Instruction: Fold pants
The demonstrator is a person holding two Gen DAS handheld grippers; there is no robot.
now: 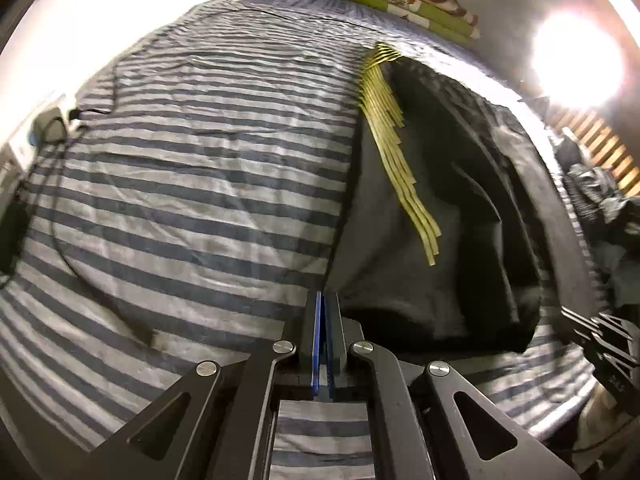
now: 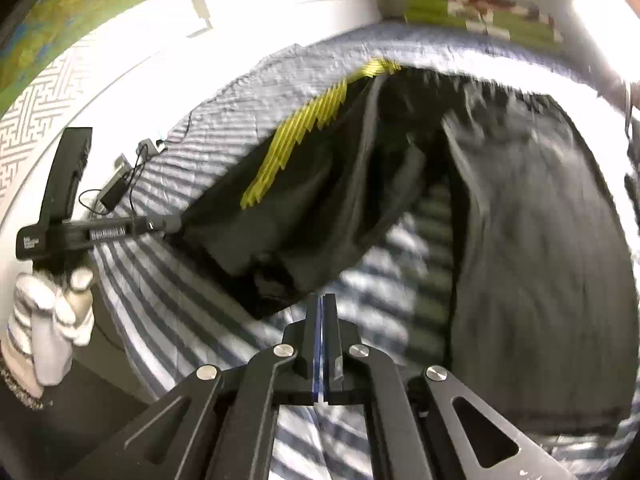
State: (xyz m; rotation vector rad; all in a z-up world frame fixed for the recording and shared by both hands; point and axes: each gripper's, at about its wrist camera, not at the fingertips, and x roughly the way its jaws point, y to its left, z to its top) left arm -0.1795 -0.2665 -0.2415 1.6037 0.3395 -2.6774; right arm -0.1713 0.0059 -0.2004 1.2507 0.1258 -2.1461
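Black pants [image 1: 448, 208] with yellow side stripes [image 1: 394, 136], lying rumpled on the bed, one leg end being lifted.

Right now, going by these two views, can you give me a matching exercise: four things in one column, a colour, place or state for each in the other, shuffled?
Things:
1. pants
2. sheet
3. blanket
4. left gripper

Descriptions:
a. folded, at the far edge of the bed by the wall
b. blue and grey stripes
c. black with yellow stripes
d. shut on the pants' edge

Pairs: 1-c, 2-b, 3-a, 4-d
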